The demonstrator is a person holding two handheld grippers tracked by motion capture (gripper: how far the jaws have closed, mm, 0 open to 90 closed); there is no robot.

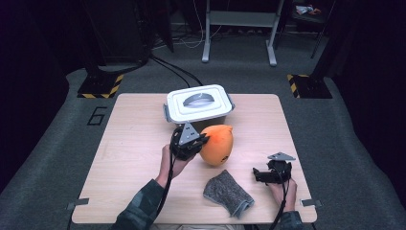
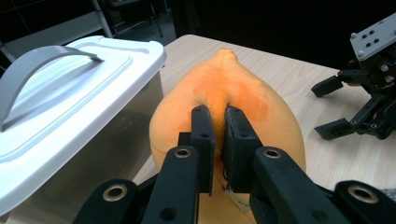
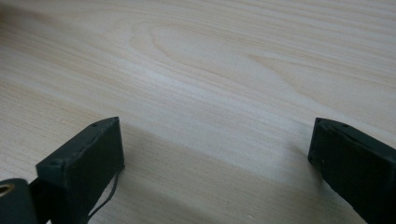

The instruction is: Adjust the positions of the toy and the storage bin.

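1. The left gripper (image 1: 203, 140) was seen at the middle of the table (image 1: 134, 158), held by a hand (image 1: 173, 165) that came in from the near edge; its jaws were pinched on a fold of the orange plush toy (image 1: 218, 144); in the left gripper view the two black fingers (image 2: 204, 140) were pressed close together with a ridge of orange fabric (image 2: 219, 119) squeezed between them.
2. The orange plush toy was found near the table's centre, just to the right of the left gripper; it was rounded, with a small pointed tip (image 2: 227, 55) turned toward the far side; whether it rested on the wood or was lifted could not be told.
3. The white lidded box (image 1: 198, 103) was placed at the far middle of the table, just beyond the toy; a grey handle (image 1: 198, 99) was laid flat across its lid; in the left gripper view the box (image 2: 70, 93) was seen just beside the toy's left flank.
4. The right gripper (image 1: 257, 174) was held low at the near right, well apart from the toy; its jaws were spread wide, and in the right gripper view bare wood (image 3: 210, 93) was shown between the two fingers (image 3: 88, 163).
5. A grey knitted cloth (image 1: 227, 193) was laid near the front edge, between the two forearms, near and to the left of the right gripper.
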